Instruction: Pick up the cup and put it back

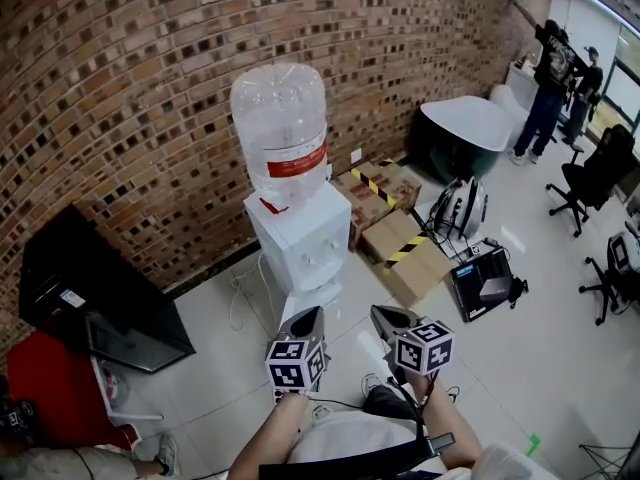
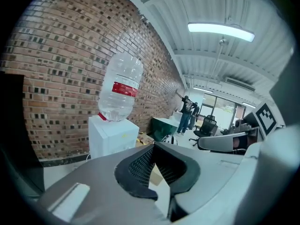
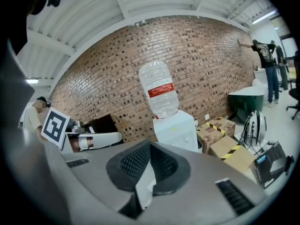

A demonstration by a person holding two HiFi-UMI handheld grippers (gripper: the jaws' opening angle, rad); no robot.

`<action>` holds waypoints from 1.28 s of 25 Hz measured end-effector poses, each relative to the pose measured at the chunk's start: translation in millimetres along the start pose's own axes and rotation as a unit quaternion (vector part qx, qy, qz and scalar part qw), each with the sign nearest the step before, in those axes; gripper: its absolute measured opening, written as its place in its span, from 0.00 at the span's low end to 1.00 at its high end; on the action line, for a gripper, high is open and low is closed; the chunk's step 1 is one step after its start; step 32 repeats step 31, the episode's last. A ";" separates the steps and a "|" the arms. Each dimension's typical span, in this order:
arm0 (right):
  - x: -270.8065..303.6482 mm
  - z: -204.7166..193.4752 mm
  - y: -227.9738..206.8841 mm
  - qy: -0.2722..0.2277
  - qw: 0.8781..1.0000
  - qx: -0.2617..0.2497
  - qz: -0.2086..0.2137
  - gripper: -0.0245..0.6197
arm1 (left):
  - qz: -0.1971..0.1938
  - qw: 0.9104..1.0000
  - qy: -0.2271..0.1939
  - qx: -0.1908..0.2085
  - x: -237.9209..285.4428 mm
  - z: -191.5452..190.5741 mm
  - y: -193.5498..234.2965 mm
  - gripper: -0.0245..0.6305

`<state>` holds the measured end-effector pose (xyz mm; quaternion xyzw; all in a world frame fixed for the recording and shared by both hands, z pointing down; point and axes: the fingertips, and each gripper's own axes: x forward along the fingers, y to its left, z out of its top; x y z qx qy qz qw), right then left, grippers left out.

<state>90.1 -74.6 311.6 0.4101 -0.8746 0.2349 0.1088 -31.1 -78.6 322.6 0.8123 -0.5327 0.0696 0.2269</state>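
Note:
No cup shows in any view. A white water dispenser [image 1: 300,238] with a large clear bottle [image 1: 280,128] stands against the brick wall; it also appears in the left gripper view [image 2: 110,135] and the right gripper view [image 3: 176,130]. My left gripper [image 1: 308,316] and right gripper [image 1: 384,316] are held side by side just in front of the dispenser's foot, a little short of it. Both point toward the dispenser. The left gripper [image 2: 153,146] has its jaws together with nothing between them, and so does the right gripper [image 3: 150,145].
Cardboard boxes [image 1: 400,243] with yellow-black tape lie right of the dispenser, with cables and an open case [image 1: 485,280] beyond. A black cabinet [image 1: 90,293] stands at the left. Office chairs [image 1: 595,173] and standing people [image 1: 550,78] are at the far right.

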 end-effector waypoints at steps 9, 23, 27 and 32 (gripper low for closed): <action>16.0 24.4 15.7 -0.001 0.999 -0.047 0.005 0.05 | 0.017 1.000 0.008 -0.013 -3.2 -5.1 16.2 0.04; 24.1 2.7 11.3 0.033 0.998 -0.051 0.010 0.05 | 0.026 0.999 0.014 -0.021 7.0 -7.8 20.4 0.04; 25.8 1.5 16.4 0.037 0.998 -0.053 0.019 0.05 | 0.029 0.999 0.011 -0.021 6.4 -6.0 20.0 0.04; 25.1 2.8 18.8 0.036 0.997 -0.057 0.021 0.05 | 0.031 0.999 0.009 -0.022 5.2 -6.0 19.5 0.04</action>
